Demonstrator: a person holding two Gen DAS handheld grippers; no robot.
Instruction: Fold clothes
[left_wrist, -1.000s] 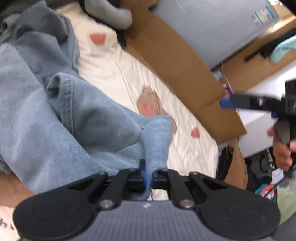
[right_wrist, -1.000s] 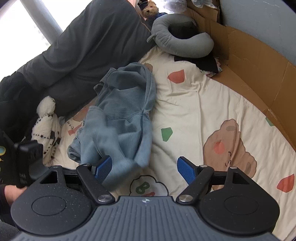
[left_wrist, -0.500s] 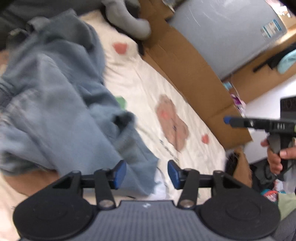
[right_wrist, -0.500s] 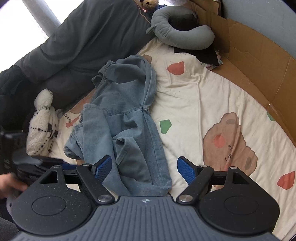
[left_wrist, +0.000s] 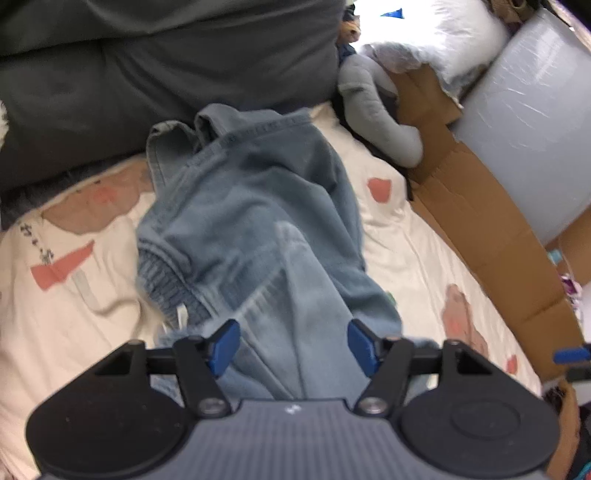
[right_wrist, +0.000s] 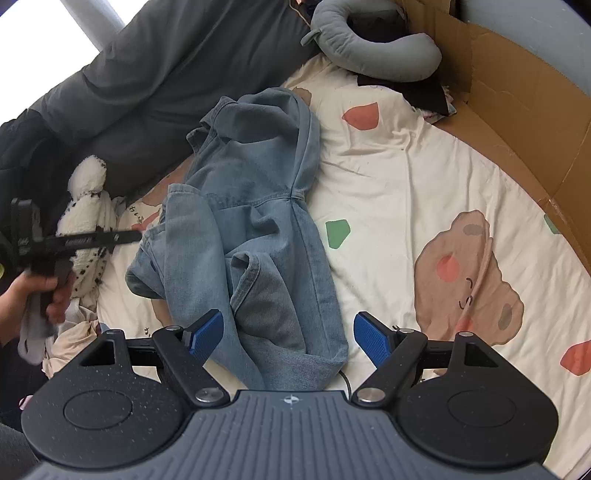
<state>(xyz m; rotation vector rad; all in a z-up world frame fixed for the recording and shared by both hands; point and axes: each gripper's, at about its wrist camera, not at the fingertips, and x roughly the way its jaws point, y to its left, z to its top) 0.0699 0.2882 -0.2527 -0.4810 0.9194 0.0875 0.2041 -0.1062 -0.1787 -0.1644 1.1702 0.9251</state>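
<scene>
Right now both my tongs stand spread and empty: left tongs (left_wrist: 293, 349) over the crumpled denim garment (right_wrist: 255, 221), right tongs (right_wrist: 288, 338) above its near hem. It lies rumpled on the cream bedsheet (right_wrist: 406, 192), whose right side is bare up to the cardboard wall (right_wrist: 517, 103). Only my right view shows the plush toy (right_wrist: 90, 221) left of the denim, and my left hand (right_wrist: 48, 291).

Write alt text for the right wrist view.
A crumpled pair of light blue jeans lies on a cream patterned bedsheet, just ahead of the open right claw. At far left, a hand holds the left claw over a white plush toy.
</scene>
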